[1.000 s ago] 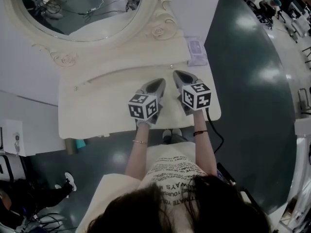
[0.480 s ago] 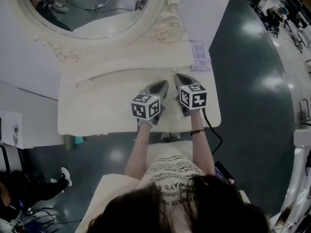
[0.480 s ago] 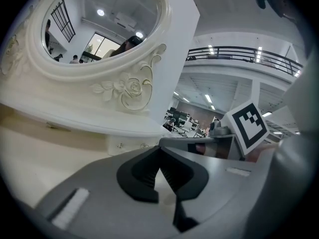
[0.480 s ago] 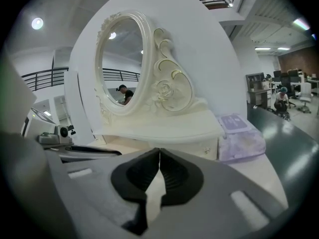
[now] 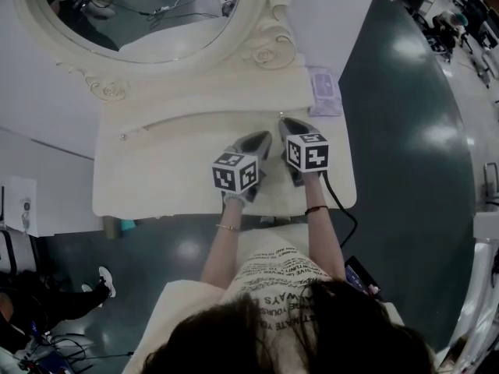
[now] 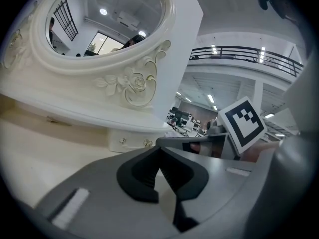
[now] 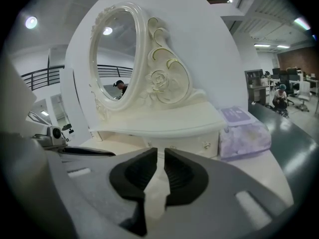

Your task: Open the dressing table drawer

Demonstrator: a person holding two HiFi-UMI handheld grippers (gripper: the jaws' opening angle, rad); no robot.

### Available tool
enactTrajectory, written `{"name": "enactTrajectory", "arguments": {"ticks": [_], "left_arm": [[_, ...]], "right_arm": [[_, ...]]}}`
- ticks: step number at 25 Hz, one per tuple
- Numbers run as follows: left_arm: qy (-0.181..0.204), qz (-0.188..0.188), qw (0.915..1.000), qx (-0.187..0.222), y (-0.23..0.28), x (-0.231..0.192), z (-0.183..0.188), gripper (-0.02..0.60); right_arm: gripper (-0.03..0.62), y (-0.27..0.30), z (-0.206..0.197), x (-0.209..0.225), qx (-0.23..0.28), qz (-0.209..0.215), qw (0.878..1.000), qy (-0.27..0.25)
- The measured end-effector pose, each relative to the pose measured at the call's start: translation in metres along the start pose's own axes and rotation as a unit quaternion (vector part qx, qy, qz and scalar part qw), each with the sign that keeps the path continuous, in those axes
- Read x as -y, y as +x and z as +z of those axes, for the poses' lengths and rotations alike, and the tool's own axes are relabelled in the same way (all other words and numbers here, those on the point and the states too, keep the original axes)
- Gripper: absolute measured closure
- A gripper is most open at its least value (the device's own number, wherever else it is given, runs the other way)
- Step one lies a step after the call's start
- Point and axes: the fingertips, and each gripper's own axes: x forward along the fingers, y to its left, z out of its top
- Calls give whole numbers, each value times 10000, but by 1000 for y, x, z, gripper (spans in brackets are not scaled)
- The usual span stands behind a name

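The cream dressing table (image 5: pixel 156 179) has a small drawer (image 7: pixel 185 144) under its mirror shelf, closed, with two little knobs (image 7: pixel 206 145); the left gripper view shows the same drawer (image 6: pixel 133 142). My right gripper (image 5: pixel 286 122) hovers over the tabletop and points at that drawer, a short way off. Its jaws (image 7: pixel 160 153) are opening, with a narrow gap and nothing between them. My left gripper (image 5: pixel 261 138) hangs beside it on the left, with its jaws (image 6: pixel 159 151) shut tip to tip and empty.
A large oval mirror (image 5: pixel 140 14) in a carved frame rises behind the shelf. A purple tissue pack (image 7: pixel 244 131) lies on the tabletop right of the drawer. A long shallow drawer line with a knob (image 5: pixel 122 137) runs along the left. Dark floor surrounds the table.
The right gripper has dipped a little toward the tabletop. The left gripper has hardly shifted. The drawer stays closed.
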Motion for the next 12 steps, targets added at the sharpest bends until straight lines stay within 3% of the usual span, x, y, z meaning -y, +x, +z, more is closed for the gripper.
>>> {"name": "enactTrajectory", "arguments": {"ticks": [12], "left_arm": [[-50, 32, 10000, -58, 4, -10, -2, 581]], "right_arm": [[503, 18, -5, 8, -222, -231, 9995, 65]]}}
